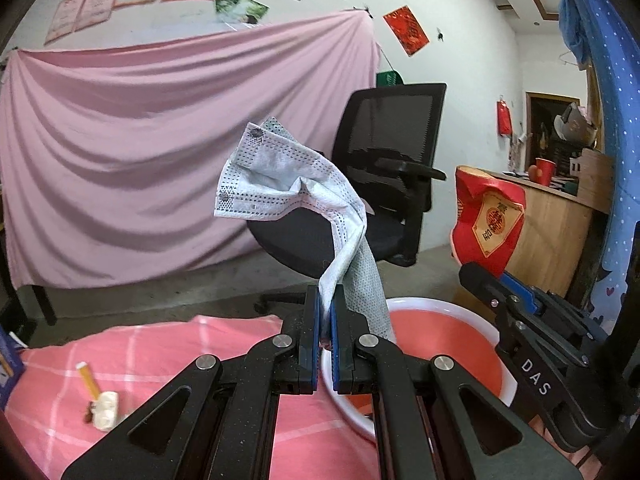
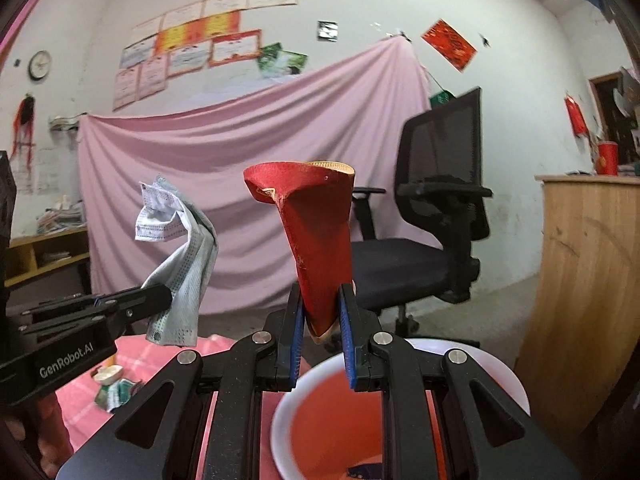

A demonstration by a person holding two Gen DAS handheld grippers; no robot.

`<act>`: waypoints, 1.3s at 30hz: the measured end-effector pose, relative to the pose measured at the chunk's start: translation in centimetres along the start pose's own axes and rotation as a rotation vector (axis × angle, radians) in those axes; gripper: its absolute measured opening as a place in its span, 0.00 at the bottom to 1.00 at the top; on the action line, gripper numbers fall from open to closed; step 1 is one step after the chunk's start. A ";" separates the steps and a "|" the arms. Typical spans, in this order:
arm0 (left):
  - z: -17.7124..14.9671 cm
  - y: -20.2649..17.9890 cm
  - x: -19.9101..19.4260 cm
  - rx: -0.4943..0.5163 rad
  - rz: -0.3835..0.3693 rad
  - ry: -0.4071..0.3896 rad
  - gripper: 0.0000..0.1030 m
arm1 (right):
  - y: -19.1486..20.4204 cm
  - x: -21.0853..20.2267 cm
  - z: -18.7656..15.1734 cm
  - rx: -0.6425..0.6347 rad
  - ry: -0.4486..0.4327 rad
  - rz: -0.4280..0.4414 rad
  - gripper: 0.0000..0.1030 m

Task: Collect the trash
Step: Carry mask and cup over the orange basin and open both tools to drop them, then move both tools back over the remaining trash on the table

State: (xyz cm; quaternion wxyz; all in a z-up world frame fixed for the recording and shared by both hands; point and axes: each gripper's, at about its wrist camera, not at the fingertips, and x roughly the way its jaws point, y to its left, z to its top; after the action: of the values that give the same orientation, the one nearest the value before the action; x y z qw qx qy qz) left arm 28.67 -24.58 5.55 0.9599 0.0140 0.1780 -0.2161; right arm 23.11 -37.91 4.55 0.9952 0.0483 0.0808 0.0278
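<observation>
- The left hand-held gripper (image 1: 327,312) points slightly downward, its jaws pinching a crumpled pale blue face mask (image 1: 296,196) that stands up above the round red, white-rimmed plastic basin (image 1: 444,344).
- The right hand-held gripper (image 2: 320,320) is nearly level, clamping a crushed red paper cup (image 2: 316,240) over the same basin, at the pink checked surface's (image 1: 160,344) right edge.

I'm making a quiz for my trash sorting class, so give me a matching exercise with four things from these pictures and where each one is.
Things:
1. face mask
2. crushed red paper cup
3. cigarette butt
4. office chair

Places:
A. lying on the pink checked cloth
B. clamped in the left tongs
C. standing on the floor before the pink sheet
D. clamped in the right tongs

Pairs: 1-B, 2-D, 3-A, 4-C
</observation>
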 end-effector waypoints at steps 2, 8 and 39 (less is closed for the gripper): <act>0.2 -0.3 0.5 0.004 -0.015 0.012 0.03 | -0.6 0.1 0.0 0.016 0.007 -0.013 0.15; 0.5 -1.0 1.9 0.013 -0.053 0.044 0.03 | -1.5 0.2 -0.1 0.037 0.024 -0.043 0.17; -1.2 0.7 2.4 -0.053 -0.046 0.122 0.16 | -2.5 1.4 -0.3 0.090 0.112 -0.074 0.31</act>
State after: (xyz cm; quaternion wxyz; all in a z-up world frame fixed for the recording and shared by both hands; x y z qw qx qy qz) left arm 30.54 -24.82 3.54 0.9421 -0.0025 0.2421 -0.2319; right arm 24.60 -40.26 3.79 0.9863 0.0885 0.1392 -0.0102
